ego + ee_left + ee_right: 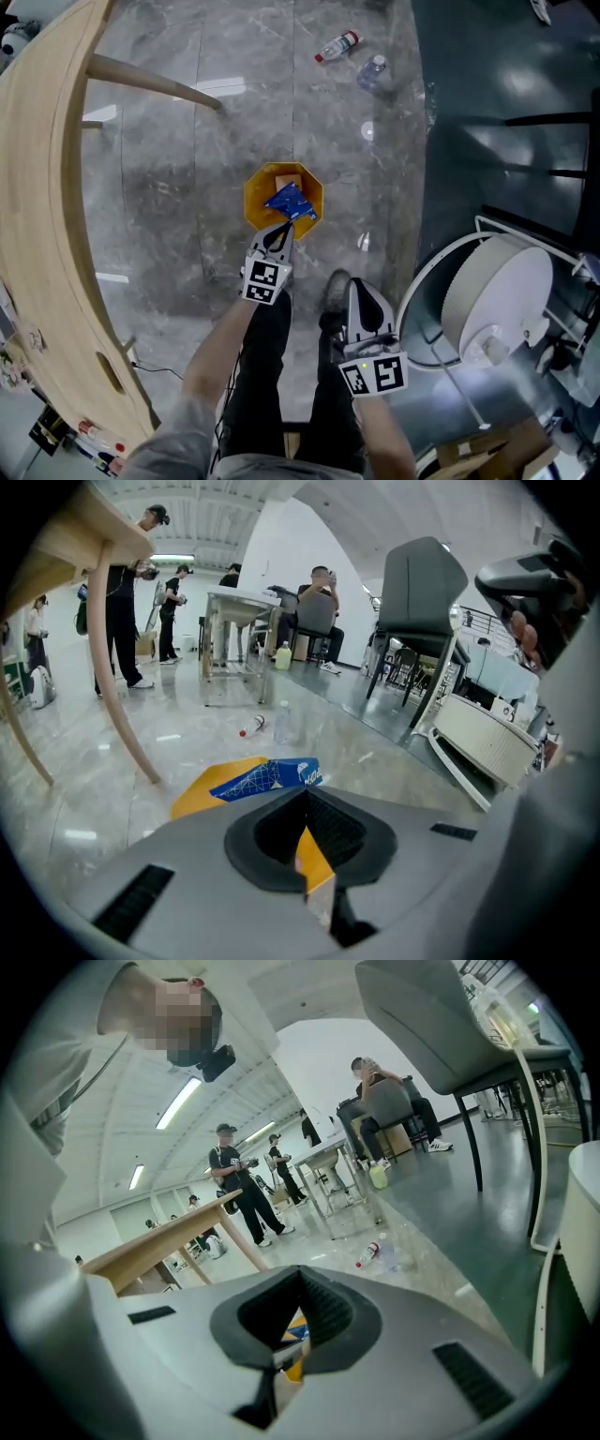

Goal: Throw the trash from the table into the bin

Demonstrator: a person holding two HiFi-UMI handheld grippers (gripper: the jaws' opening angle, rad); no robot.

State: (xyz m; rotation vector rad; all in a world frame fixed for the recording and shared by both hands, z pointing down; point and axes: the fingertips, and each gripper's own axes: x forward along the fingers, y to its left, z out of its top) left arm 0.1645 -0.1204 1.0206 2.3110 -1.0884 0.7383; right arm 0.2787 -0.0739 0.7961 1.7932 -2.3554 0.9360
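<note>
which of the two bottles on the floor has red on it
The white bottle, left in the head view; the other bottle is clear.

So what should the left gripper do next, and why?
Probably open the left gripper: its shut jaws seem to pinch the blue wrapper just over the yellow bin, so the wrapper should fall inside.
</note>
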